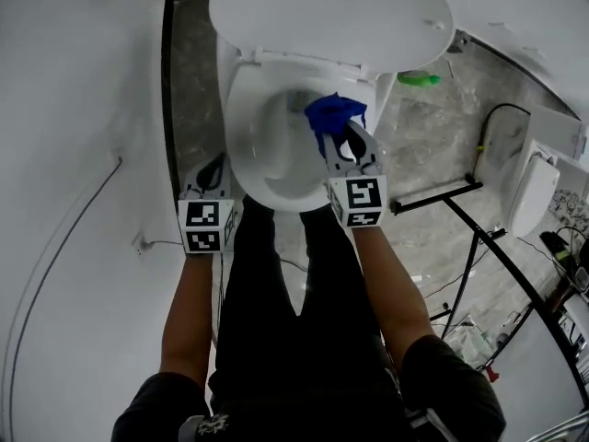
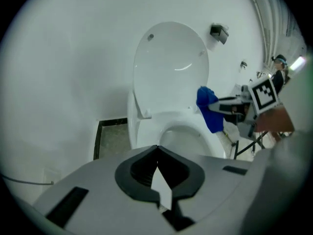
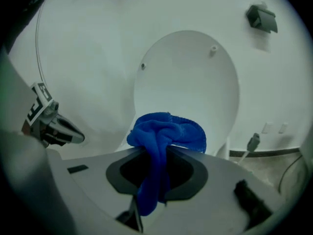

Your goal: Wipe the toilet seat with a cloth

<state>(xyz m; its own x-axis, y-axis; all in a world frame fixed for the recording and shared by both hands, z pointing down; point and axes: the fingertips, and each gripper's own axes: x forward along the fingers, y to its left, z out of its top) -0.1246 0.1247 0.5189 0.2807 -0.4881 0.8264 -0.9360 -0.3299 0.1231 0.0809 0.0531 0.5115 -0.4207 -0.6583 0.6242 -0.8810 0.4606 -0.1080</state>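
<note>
A white toilet stands against the wall with its lid (image 1: 331,12) raised and its seat rim (image 1: 241,150) down around the bowl. My right gripper (image 1: 342,139) is shut on a bunched blue cloth (image 1: 333,113), held over the right side of the bowl. In the right gripper view the blue cloth (image 3: 164,136) bulges out between the jaws in front of the lid (image 3: 188,82). My left gripper (image 1: 213,175) is shut and empty at the toilet's left front corner, beside the rim. In the left gripper view the blue cloth (image 2: 209,109) hangs above the seat (image 2: 215,141).
A dark stone floor strip (image 1: 189,90) runs left of the toilet. A green item (image 1: 419,80) lies on the marble floor to the right. A black metal stand (image 1: 460,210) and a white appliance (image 1: 529,187) stand at right. The person's dark trousers (image 1: 294,311) fill the foreground.
</note>
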